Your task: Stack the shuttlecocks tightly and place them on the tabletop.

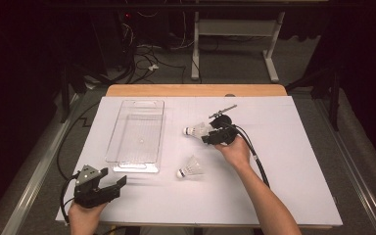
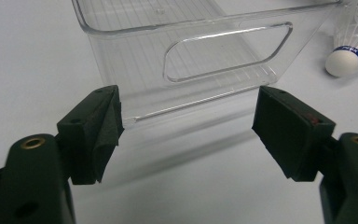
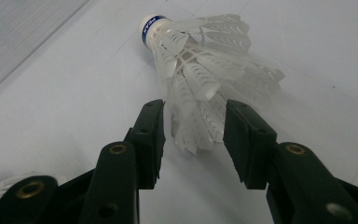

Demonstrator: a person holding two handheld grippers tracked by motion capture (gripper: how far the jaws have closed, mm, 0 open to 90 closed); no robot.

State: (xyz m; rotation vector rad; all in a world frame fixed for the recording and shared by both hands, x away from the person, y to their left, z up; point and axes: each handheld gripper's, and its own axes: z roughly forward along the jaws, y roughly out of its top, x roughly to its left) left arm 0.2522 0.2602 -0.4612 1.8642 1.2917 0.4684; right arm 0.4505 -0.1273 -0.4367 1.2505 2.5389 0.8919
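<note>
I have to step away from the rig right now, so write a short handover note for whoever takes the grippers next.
Right gripper: jaws around the feather skirt of the far shuttlecock, which lies on the white table sheet; whether they already pinch it cannot be told.
Left gripper: open, holding nothing, facing the near handle end of the clear plastic bin.
Second shuttlecock: on the sheet, right of the bin's near end.
Done: nothing is in the bin.
Left: probably both shuttlecocks go into the bin.
</note>
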